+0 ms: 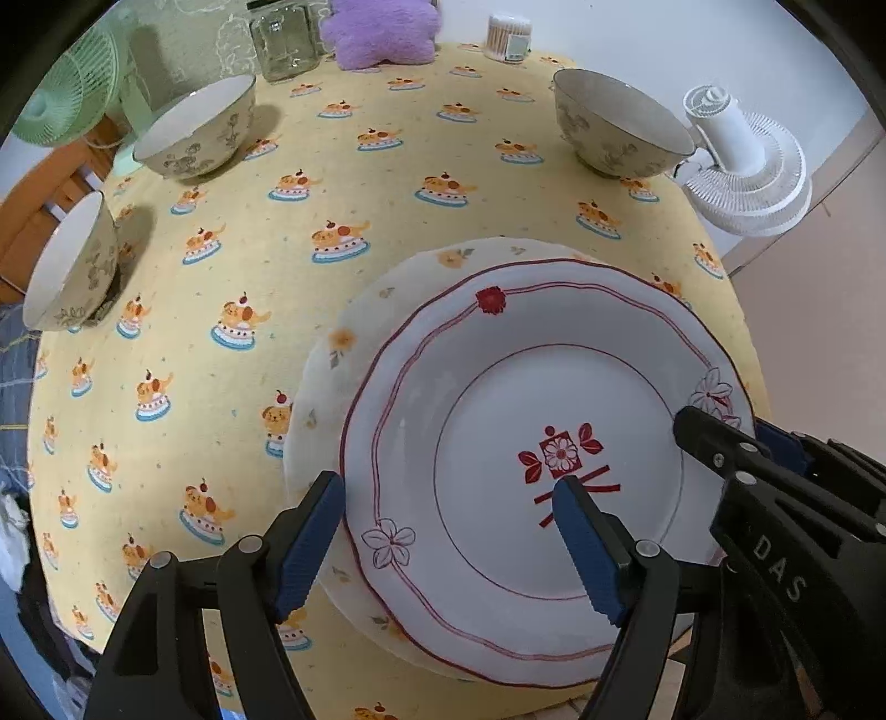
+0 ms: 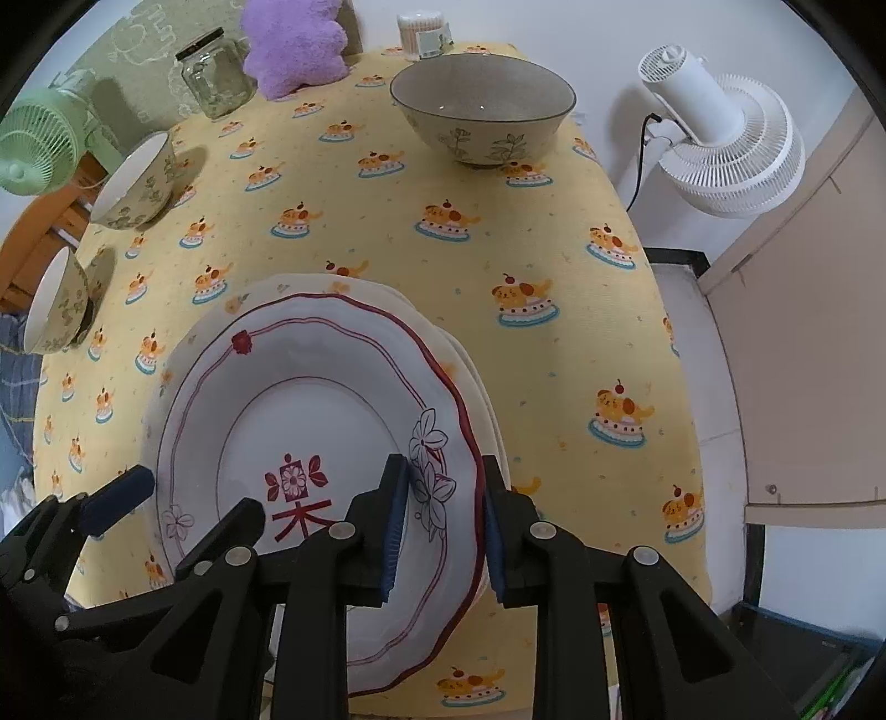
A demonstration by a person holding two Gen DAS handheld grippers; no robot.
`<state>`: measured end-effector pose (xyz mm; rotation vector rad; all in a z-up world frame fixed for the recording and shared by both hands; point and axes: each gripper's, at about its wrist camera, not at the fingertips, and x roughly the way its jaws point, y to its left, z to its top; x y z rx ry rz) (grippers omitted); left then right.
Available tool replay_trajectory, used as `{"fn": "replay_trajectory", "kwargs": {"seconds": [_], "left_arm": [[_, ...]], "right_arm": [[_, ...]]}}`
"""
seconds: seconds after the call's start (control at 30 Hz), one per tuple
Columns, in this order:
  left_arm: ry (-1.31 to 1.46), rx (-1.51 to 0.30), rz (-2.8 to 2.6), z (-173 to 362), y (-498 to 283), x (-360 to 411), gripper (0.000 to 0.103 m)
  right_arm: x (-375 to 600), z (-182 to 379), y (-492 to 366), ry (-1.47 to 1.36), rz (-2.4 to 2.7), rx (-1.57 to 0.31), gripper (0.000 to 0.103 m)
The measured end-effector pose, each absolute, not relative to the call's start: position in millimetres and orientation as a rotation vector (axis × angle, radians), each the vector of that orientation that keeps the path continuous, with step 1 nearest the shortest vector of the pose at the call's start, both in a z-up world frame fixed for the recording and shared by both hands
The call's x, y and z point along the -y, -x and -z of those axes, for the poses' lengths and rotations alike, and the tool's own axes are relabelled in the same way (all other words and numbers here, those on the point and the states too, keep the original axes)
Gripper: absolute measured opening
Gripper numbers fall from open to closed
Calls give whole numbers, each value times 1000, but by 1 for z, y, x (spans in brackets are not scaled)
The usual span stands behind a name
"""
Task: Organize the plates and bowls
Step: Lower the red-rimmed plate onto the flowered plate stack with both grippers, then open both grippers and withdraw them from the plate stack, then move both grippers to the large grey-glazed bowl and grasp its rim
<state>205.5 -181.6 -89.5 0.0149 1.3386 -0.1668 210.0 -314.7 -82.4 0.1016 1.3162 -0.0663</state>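
A white plate with red trim and a red flower mark [image 1: 554,387] [image 2: 310,421] rests on a cream plate with orange flowers [image 1: 354,343] [image 2: 260,293] at the table's near edge. My left gripper [image 1: 448,531] is open, its jaws straddling the red plate's left rim. My right gripper [image 2: 443,526] has its jaws either side of the red plate's right rim, a small gap showing. It also shows in the left wrist view [image 1: 736,448]. Three floral bowls stand apart: far right [image 1: 620,124] [image 2: 482,108], far left [image 1: 194,130] [image 2: 138,183], near left [image 1: 72,266] [image 2: 55,304].
The table has a yellow cloth with cake-dog prints [image 1: 387,183] [image 2: 554,249]. At the back stand a glass jar [image 1: 282,39] [image 2: 216,77], a purple plush [image 1: 382,27] [image 2: 293,44] and a cotton-swab box [image 1: 506,36]. A white fan [image 2: 720,144] stands right, a green fan [image 1: 72,94] left.
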Motion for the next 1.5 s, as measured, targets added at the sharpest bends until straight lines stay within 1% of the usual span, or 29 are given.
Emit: {"fn": "replay_trajectory", "kwargs": {"seconds": [0.17,0.4,0.57,0.63,0.73,0.93,1.13,1.5], "left_arm": [[-7,-1323,205,87,-203,175,81],[1,-1324,230,89,-207,165,83],[-1,-1328,250,90,-207,163,84],[0,-1328,256,90,-207,163,84],[4,-1332,263,90,-206,166,86],[28,-1319,230,84,-199,165,87],[30,-1256,224,66,-192,148,90],[-15,-1175,273,34,-190,73,90]], "right_arm": [[309,86,-211,-94,102,-1302,31],[294,90,-217,-42,163,-1273,38],[286,92,-220,-12,177,-1272,49],[285,93,-220,-17,163,-1276,59],[287,94,-220,-28,139,-1282,67],[289,88,-215,-42,80,-1281,75],[272,67,-209,-55,29,-1232,79],[198,34,-199,-153,67,-1163,79]]}}
